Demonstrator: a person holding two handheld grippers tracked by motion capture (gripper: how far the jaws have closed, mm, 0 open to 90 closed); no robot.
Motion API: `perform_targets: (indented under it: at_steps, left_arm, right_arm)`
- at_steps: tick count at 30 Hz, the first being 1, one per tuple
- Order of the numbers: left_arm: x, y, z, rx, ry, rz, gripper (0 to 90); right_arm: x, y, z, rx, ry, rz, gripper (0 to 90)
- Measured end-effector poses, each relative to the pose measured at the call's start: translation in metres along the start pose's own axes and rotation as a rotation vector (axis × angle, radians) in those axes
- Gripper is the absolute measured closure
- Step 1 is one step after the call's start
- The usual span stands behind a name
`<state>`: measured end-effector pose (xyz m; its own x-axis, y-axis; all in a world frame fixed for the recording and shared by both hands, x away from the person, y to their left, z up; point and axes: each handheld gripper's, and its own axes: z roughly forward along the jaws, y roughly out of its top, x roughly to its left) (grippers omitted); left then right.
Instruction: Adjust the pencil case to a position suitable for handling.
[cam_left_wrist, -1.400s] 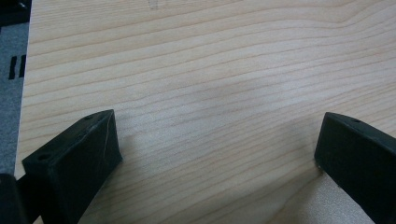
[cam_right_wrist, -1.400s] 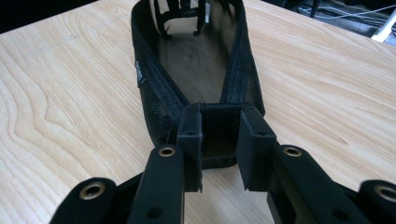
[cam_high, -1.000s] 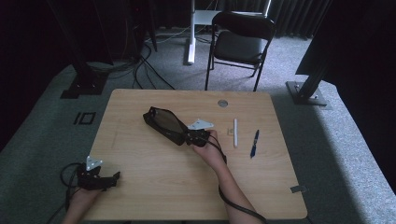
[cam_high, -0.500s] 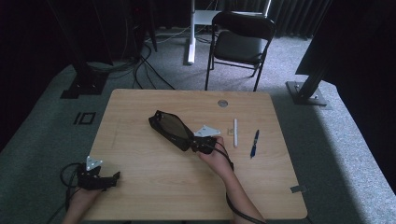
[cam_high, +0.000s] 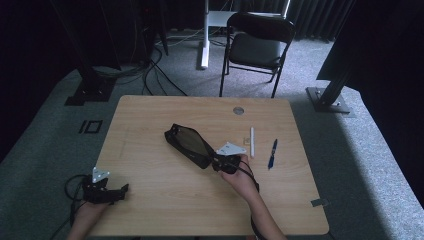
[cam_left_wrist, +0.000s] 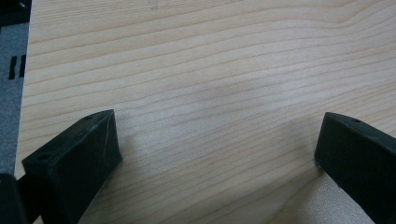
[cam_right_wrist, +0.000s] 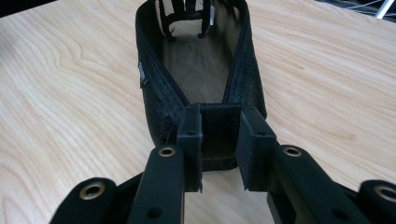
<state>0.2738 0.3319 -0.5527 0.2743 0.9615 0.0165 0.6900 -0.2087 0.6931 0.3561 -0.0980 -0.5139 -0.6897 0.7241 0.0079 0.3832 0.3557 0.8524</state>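
The right gripper (cam_high: 216, 161) has dragged the mesh pouch (cam_high: 187, 144) rightward across the table

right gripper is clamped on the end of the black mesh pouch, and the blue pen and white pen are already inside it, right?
Not quite. The right gripper is clamped on the end of the black mesh pouch, but the blue pen and white pen lie on the table beside it, as the high view shows.

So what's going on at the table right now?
The right gripper is shut on the end wall of a black mesh pouch, which lies open-topped mid-table. The left gripper rests open at the table's near left corner, nothing between its jaws. A white pen and a blue pen lie to the right of the pouch, untouched.
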Motion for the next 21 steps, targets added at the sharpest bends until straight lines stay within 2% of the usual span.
perform_targets:
  at_steps: [2,11,18,21]
  left_arm:
    - [0.0,0.0,0.0,0.0,0.0,0.0,0.3]
    - [0.0,0.0,0.0,0.0,0.0,0.0,0.3]
    - [0.0,0.0,0.0,0.0,0.0,0.0,0.3]
    - [0.0,0.0,0.0,-0.001,0.0,0.0,0.4]
  right_arm:
    - [0.0,-0.003,-0.006,0.004,0.011,0.01,73.3]
    - [-0.007,-0.015,-0.023,0.003,-0.01,0.015,73.4]
    - [-0.007,-0.023,-0.034,0.006,-0.009,0.018,73.4]
    - [-0.008,-0.027,-0.039,0.008,0.0,0.034,73.3]
